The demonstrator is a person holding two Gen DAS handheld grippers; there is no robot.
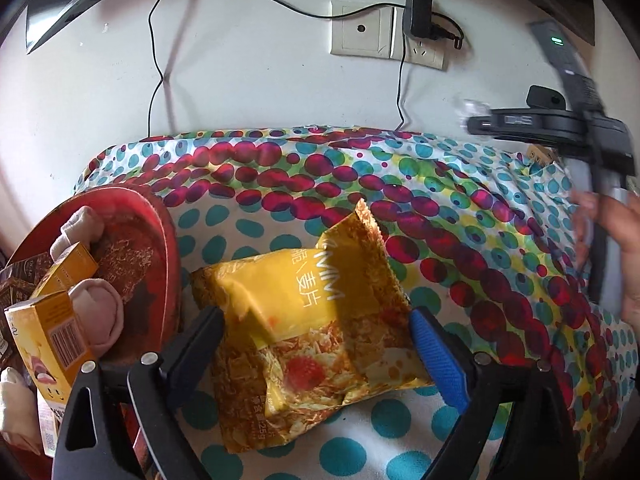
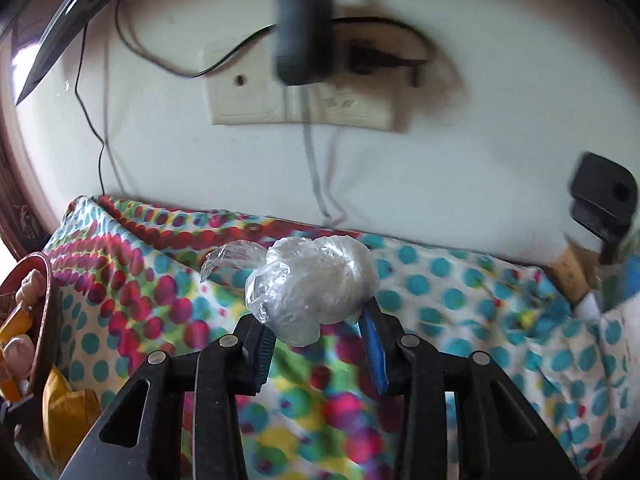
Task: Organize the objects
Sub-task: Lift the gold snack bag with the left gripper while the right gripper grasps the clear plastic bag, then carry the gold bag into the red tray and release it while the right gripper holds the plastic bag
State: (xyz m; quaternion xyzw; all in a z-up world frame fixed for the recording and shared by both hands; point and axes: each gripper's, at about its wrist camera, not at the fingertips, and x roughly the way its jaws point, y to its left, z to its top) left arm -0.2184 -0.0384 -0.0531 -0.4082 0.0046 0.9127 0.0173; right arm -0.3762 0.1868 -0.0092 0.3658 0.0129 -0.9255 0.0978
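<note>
A yellow snack packet (image 1: 312, 320) lies on the dotted cloth (image 1: 400, 200), between the wide-apart fingers of my left gripper (image 1: 316, 320), which is open around it. A red tray (image 1: 168, 248) at the left holds yellow boxes (image 1: 48, 332) and pink wrapped sweets (image 1: 100, 312). My right gripper (image 2: 316, 320) is shut on a white ball wrapped in clear plastic (image 2: 316, 284) and holds it above the cloth. The right gripper also shows blurred at the right edge of the left wrist view (image 1: 560, 124).
A wall with a socket plate (image 1: 384, 32), a black charger (image 1: 418, 10) and hanging cables stands behind the table. A dark screen edge (image 1: 80, 0) hangs at top left. A cardboard piece and black device (image 2: 600, 200) sit at the far right.
</note>
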